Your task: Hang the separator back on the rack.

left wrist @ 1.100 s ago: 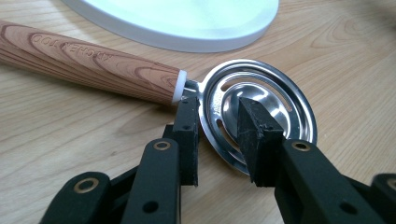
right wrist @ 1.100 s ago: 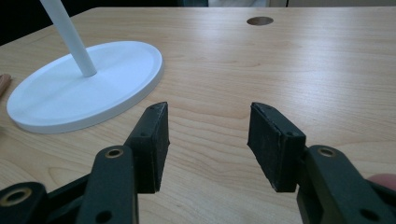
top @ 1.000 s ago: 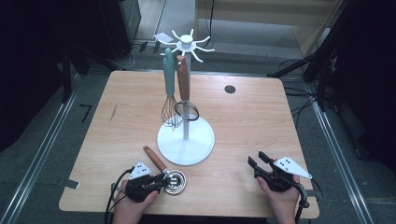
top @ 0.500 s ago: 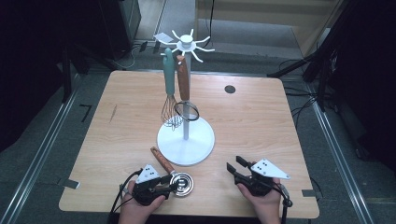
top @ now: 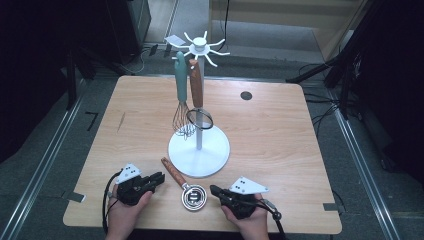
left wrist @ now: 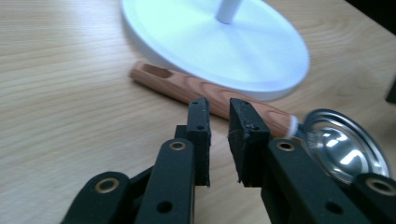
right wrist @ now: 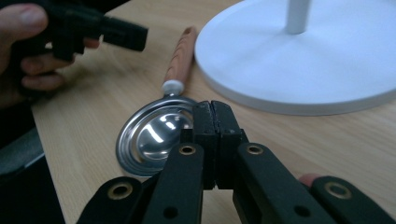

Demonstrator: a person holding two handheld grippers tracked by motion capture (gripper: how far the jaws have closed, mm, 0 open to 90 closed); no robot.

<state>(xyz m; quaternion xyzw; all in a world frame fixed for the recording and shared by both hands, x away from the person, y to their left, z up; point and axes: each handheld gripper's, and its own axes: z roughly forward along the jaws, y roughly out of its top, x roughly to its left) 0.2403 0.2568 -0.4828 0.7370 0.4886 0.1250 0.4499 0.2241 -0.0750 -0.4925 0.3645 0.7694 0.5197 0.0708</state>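
Note:
A ladle with a brown wooden handle [top: 172,172] and a shiny metal bowl [top: 194,196] lies flat on the table, in front of the white stand base [top: 199,150]. My left gripper [top: 160,176] is just left of the handle. Its jaws have just been closing and stand open by a narrow gap with nothing between them [left wrist: 219,105]; the handle [left wrist: 168,84] lies just beyond the tips. My right gripper [top: 212,189] is right of the bowl. Its jaws have just closed and are shut empty [right wrist: 215,105], the tips at the bowl's [right wrist: 149,135] near rim.
On the white stand a teal-handled whisk [top: 181,100] and a brown-handled strainer [top: 197,107] hang from the top hooks [top: 200,45]. A dark round hole [top: 246,95] marks the table's far right. The table's front edge runs just behind both hands.
My right gripper has moved left up to the ladle's bowl and shut. My left gripper has drawn back left off the ladle, its jaws narrower. The ladle has shifted slightly right.

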